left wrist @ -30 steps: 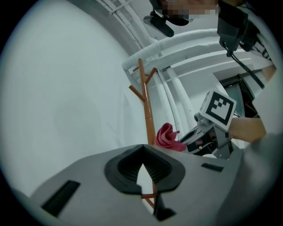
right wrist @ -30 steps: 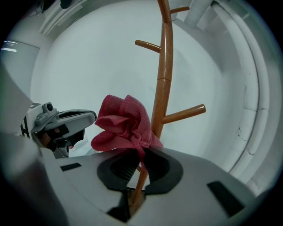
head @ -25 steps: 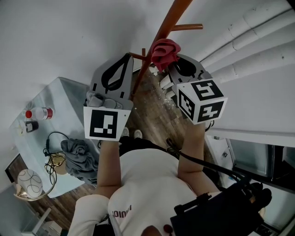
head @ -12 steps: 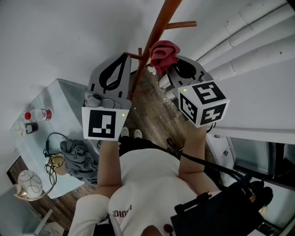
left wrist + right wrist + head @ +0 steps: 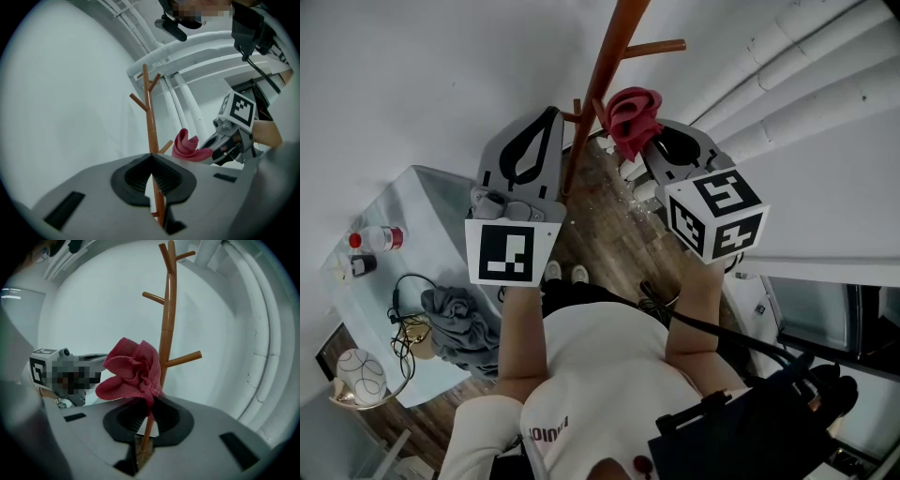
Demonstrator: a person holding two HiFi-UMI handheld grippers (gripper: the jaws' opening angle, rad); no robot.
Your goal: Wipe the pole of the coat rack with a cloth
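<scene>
The right claw [image 5: 149, 409] is pinching a bunched red cloth [image 5: 131, 369], most of which puffs out above and ahead of its tips. The coat rack's pole [image 5: 167, 319] stands just beyond that claw, at the cloth's far edge. The left claw [image 5: 151, 172] is pressed together with nothing in it, and the pole rises just past its tips and a little to their right. To wipe well, the loose bulk of the cloth should probably be pushed flat against the wood and drawn along the pole's length, easing round each peg [image 5: 183, 359] so the fabric does not snag. The empty claw could steady the pole lower down, since a light rack may rock under sideways pressure. Whether the cloth already touches the pole cannot be told: in the right gripper view the two overlap, while the left gripper view shows them close together. The rack's foot is hidden behind the claw bodies, and its top is cut off in the head view.
</scene>
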